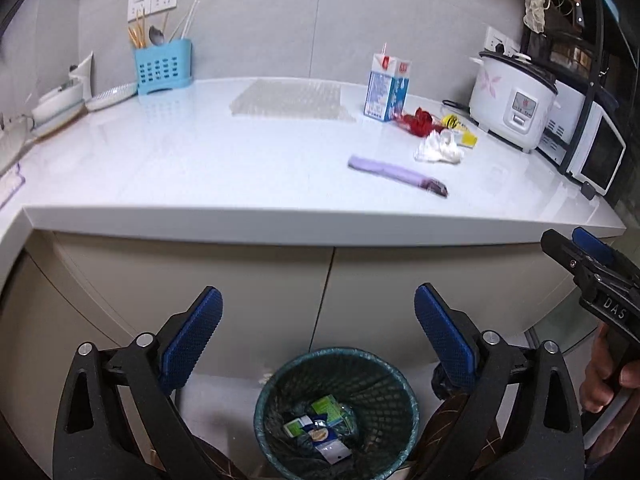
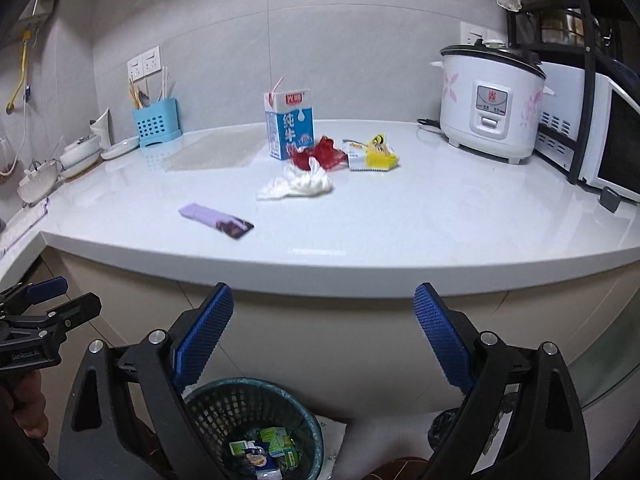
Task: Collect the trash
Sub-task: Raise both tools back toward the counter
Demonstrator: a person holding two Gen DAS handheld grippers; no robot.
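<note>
Your left gripper (image 1: 318, 320) hangs in front of the cabinet with its blue pads spread wide and nothing between them, and your right gripper (image 2: 324, 320) is spread the same way, also empty, just to the right of it. Directly below the left one, on the floor against the cabinet, stands the green mesh bin (image 1: 336, 412), lined with a bag and already holding a few green and blue wrappers. A dark bag (image 2: 444, 432) lies on the floor to the right of the bin. Above, near the front edge of the white counter (image 2: 400, 232), a purple wrapper (image 2: 216, 220) lies flat. Farther in, a crumpled white tissue (image 2: 298, 184) sits close in front of a red wrapper (image 2: 320, 154), and a yellow packet (image 2: 372, 154) lies just right of the red one. A blue and white milk carton (image 2: 288, 124) with a straw stands upright, touching or nearly touching the red wrapper on its left. At the far right stands a white rice cooker (image 2: 488, 104) beside a microwave (image 2: 600, 136); at the far left, a blue utensil holder (image 2: 156, 124) stands against the wall near some dishes (image 2: 80, 152).
</note>
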